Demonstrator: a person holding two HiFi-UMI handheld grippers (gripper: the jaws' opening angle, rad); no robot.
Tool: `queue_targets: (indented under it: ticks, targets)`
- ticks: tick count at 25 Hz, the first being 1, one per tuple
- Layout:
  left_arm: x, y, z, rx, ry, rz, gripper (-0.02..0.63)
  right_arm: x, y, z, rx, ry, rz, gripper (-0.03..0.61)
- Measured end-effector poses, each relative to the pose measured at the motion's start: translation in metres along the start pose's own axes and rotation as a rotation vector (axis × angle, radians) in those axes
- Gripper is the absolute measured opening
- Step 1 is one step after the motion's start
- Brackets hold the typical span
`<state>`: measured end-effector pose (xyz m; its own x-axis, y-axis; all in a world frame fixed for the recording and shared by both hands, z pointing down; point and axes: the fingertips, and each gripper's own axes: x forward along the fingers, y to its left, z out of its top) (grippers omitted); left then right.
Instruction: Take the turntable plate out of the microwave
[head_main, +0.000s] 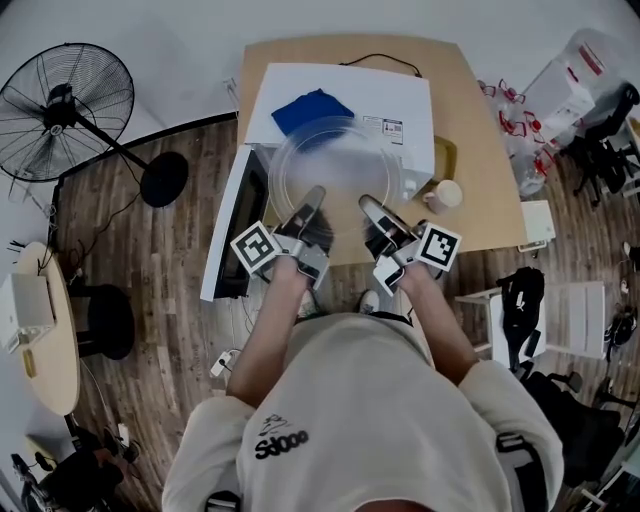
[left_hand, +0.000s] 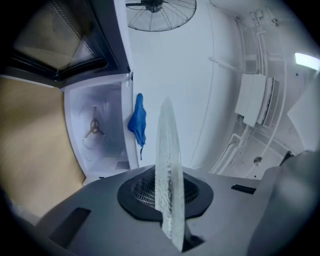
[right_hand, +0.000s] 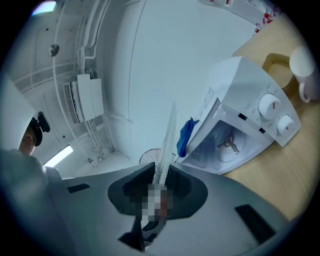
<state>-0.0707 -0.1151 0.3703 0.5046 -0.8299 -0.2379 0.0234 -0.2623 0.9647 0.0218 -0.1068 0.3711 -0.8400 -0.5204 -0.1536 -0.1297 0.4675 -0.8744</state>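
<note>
The clear glass turntable plate (head_main: 335, 170) hangs in the air above the white microwave (head_main: 400, 105), held by its near rim from both sides. My left gripper (head_main: 312, 200) is shut on the plate's near-left rim, and the plate (left_hand: 169, 180) shows edge-on between its jaws. My right gripper (head_main: 368, 208) is shut on the near-right rim, where the plate (right_hand: 165, 150) also stands edge-on. The microwave cavity (left_hand: 97, 132) is open, with only the roller hub (left_hand: 94, 127) inside. Its door (head_main: 232, 230) swings out to the left.
A blue cloth (head_main: 312, 108) lies on top of the microwave. A mug (head_main: 443, 195) stands on the wooden table (head_main: 475, 150) right of the microwave. A floor fan (head_main: 70, 100) stands at the left, and chairs and bags crowd the right.
</note>
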Motion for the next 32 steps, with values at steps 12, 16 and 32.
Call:
queue_targets:
  ticks: [12,16,32]
  targets:
    - [0.069,-0.054,0.024,0.065,0.046,-0.118,0.028,0.028,0.031,0.072,-0.087,-0.108,0.047,0.041]
    - [0.081,-0.071,0.025,0.095,0.055,-0.138,0.028,0.029,0.042,0.088,-0.098,-0.128,0.061,0.040]
    - [0.078,-0.092,0.029,0.127,0.039,-0.169,0.029,0.033,0.061,0.092,-0.126,-0.118,0.130,0.038]
